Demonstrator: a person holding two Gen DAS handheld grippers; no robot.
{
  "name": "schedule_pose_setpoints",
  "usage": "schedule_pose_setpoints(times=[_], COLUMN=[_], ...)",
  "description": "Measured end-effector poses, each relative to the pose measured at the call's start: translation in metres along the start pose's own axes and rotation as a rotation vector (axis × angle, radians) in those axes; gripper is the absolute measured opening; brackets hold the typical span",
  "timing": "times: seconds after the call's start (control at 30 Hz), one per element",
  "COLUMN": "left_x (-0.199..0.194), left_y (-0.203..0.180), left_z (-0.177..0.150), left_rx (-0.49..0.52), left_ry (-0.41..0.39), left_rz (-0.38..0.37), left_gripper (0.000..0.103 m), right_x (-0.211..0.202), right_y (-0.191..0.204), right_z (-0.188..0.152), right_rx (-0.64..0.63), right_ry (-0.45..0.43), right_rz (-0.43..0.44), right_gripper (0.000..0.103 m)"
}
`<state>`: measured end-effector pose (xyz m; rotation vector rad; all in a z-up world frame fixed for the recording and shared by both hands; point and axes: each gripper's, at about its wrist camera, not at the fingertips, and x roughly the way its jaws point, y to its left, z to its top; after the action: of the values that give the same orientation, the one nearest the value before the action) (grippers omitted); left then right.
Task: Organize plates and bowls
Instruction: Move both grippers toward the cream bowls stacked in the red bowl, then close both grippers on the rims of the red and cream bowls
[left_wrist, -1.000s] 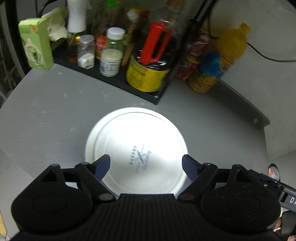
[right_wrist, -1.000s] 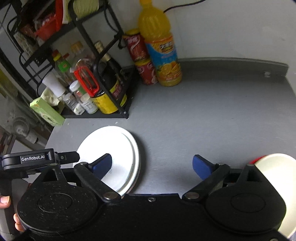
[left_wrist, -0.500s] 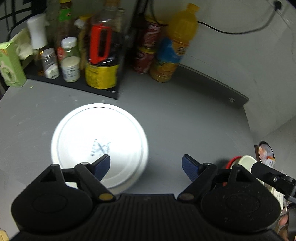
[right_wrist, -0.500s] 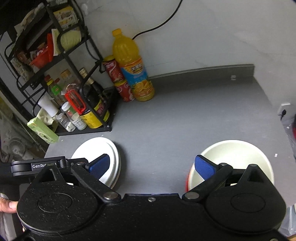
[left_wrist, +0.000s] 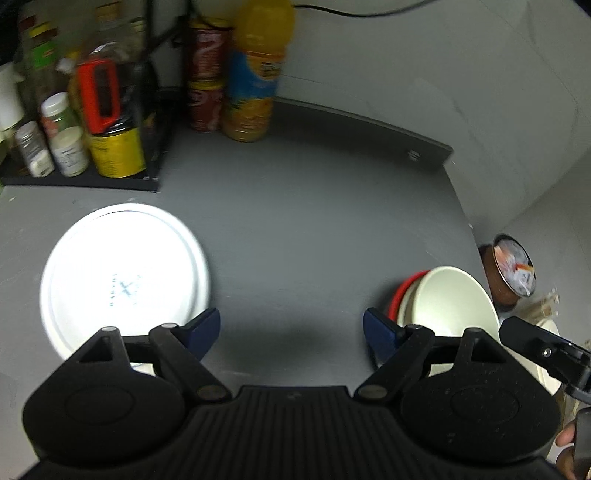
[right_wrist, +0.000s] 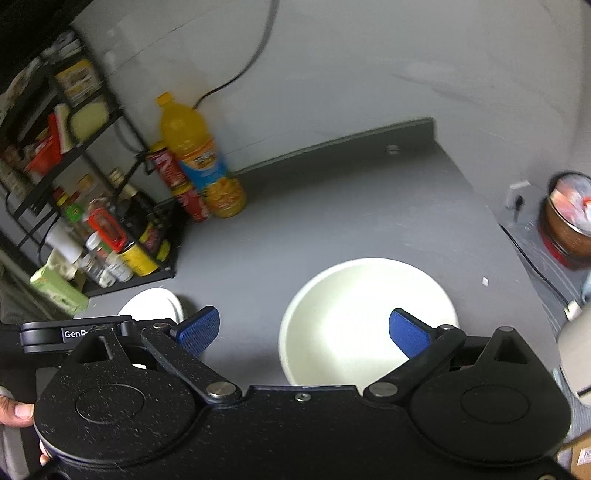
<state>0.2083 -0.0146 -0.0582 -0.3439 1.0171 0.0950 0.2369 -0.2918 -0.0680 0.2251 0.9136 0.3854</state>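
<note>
An upside-down white plate (left_wrist: 122, 273) with a blue maker's mark lies on the grey counter at the left; in the right wrist view the plate (right_wrist: 153, 304) shows as a sliver. A cream bowl (left_wrist: 448, 299) sits at the right on a red-rimmed dish (left_wrist: 402, 291); the bowl (right_wrist: 365, 314) fills the lower middle of the right wrist view. My left gripper (left_wrist: 291, 332) is open over bare counter between plate and bowl. My right gripper (right_wrist: 303, 328) is open, its right finger above the bowl's inside, its left finger off the rim.
A black rack (left_wrist: 85, 177) with sauce bottles and jars stands at the back left, next to red cans (left_wrist: 203, 99) and an orange juice bottle (left_wrist: 255, 74). A brown pot (right_wrist: 569, 221) sits past the counter's right edge (right_wrist: 517, 240). A hand (right_wrist: 14, 410) shows at the lower left.
Both views have swung to the right. The plate slid from the middle to the left of the left wrist view, and the bowl came fully into both views. Both grippers stayed open.
</note>
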Motion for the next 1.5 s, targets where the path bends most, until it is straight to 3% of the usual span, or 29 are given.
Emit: schedule_pose_setpoints(times=[0.5, 0.9, 1.03, 1.1, 1.2, 1.37, 1.5], left_x=[0.054, 0.105, 0.119, 0.128, 0.136, 0.146, 0.147], left_y=[-0.078, -0.092, -0.093, -0.089, -0.088, -0.087, -0.088], left_z=[-0.004, 0.004, 0.005, 0.005, 0.004, 0.005, 0.007], left_rx=[0.129, 0.116, 0.124, 0.082, 0.082, 0.068, 0.083], left_ry=[0.115, 0.248, 0.296, 0.343, 0.362, 0.398, 0.4], left_rz=[-0.082, -0.119, -0.124, -0.146, -0.13, -0.147, -0.151], left_gripper=[0.083, 0.079, 0.061, 0.042, 0.026, 0.025, 0.024], right_x=[0.001, 0.031, 0.05, 0.058, 0.07, 0.079, 0.079], right_y=[-0.082, -0.117, -0.123, -0.125, -0.13, -0.134, -0.123], right_z=[-0.025, -0.03, -0.034, -0.035, -0.039, -0.044, -0.04], right_rx=[0.155, 0.305, 0.349, 0.369, 0.401, 0.45, 0.374], right_ry=[0.033, 0.11, 0.175, 0.208, 0.244, 0.276, 0.295], right_rz=[-0.12, -0.09, -0.086, -0.09, -0.081, -0.027, -0.038], right_gripper=[0.099, 0.094, 0.08, 0.073, 0.063, 0.042, 0.034])
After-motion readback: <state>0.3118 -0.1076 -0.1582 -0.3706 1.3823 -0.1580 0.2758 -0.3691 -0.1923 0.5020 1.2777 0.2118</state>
